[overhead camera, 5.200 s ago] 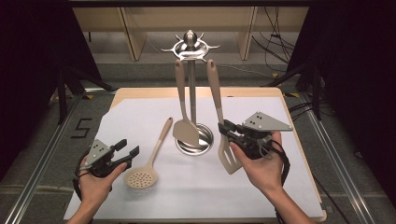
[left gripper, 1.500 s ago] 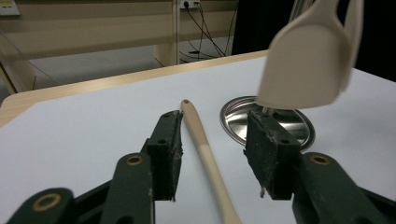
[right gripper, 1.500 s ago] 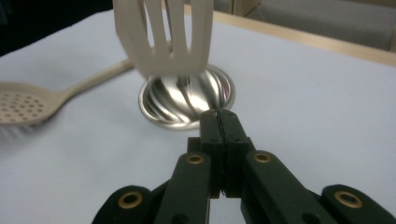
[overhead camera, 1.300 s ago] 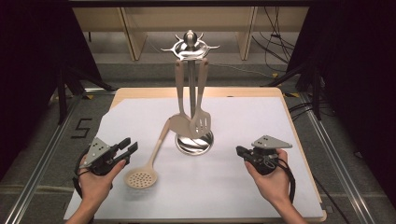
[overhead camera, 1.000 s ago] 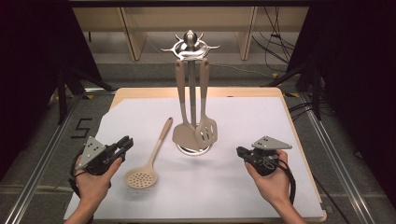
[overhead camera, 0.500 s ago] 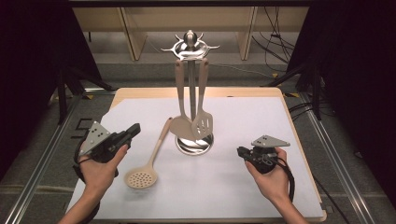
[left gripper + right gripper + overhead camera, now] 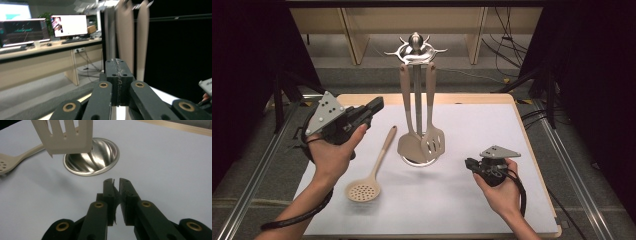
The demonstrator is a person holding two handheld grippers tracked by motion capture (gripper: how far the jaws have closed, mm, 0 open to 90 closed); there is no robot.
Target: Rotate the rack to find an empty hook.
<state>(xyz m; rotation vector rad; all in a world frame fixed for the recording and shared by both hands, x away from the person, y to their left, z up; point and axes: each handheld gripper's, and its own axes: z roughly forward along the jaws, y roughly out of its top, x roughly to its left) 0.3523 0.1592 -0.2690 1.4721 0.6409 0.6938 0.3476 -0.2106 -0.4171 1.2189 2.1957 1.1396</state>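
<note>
Left gripper is now sitting higher and further in than half a second ago, lifted clear of the white sheet and pointing toward the utensil stand; right gripper is sitting in the same spot as before. Left jaws have just been closing and in the left gripper view they are pressing flat together, clenched on nothing. Beyond them in that view, blurred, the beige handles of the hanging utensils are rising against the dark curtain. Right gripper is resting low over the sheet near the table's right side, aimed at the stand's round metal base; its jaws have just been opening a little and are standing slightly apart, with nothing between them. Slotted turner is hanging from the stand's top ring, its blade just above the base; the solid spatula is hanging just beside it on the left. In the right gripper view the turner's blade is hanging in front of the base. Perforated skimmer is lying flat on the sheet left of the stand, handle angling up toward the base, between the left hand and the stand, touched by neither gripper.
</note>
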